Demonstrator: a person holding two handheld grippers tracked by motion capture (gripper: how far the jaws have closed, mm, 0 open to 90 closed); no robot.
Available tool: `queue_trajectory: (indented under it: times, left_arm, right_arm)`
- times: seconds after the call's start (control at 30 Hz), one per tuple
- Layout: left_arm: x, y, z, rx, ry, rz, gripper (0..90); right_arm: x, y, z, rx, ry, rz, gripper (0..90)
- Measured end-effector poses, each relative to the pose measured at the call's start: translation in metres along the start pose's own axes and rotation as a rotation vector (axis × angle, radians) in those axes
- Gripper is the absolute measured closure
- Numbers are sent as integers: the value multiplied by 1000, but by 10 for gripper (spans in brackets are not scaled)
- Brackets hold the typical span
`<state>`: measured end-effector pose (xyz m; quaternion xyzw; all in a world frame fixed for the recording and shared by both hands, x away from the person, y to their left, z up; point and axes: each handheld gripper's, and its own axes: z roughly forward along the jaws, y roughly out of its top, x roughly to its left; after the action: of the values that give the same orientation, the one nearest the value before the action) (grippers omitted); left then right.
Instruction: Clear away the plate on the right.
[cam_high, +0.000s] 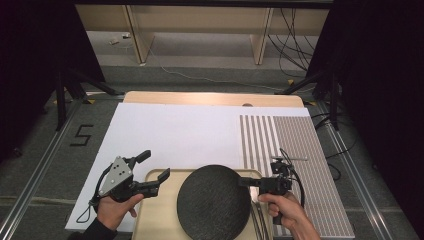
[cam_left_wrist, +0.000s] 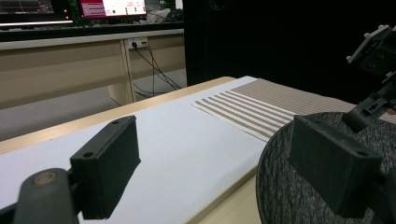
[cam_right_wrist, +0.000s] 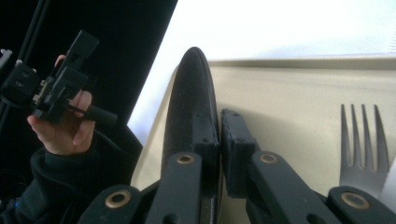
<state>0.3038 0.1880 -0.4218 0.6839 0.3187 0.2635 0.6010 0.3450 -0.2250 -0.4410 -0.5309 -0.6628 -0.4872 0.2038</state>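
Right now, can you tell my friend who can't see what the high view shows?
The right hand-held gripper pinches the rim of a dark round plate over a beige tray. The left hand-held gripper waits open beside it.

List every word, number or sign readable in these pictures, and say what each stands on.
"5": black tape figure on the grey floor left of the table.
Monitor screens in the left gripper view: text too small and blurred to read.
Nothing else legible.
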Motion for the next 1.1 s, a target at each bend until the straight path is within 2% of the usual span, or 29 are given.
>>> queue_trajectory:
  times: [0.5, 0.63, 0.73, 0.8, 0.93, 1.1]
  left_arm:
    - [-1, 0, 0, 0, -1, -1, 161]
    - [-1, 0, 0, 0, -2, 0, 161]
    - [0, 0, 0, 1, -1, 0, 160]
    - [0, 0, 0, 0, -1, 2, 160]
    - [-1, 0, 0, 1, -3, 1, 160]
    - [-1, 0, 0, 2, -1, 0, 160]
  right_arm:
    - [3, 1, 17, 38, -25, -19, 853]
    - [3, 1, 19, 45, -52, -29, 862]
    - [4, 1, 21, 65, -96, -69, 876]
    - [3, 0, 22, 80, -97, -60, 876]
    - [4, 0, 22, 84, -103, -74, 873]
    - [4, 0, 23, 117, -169, -104, 846]
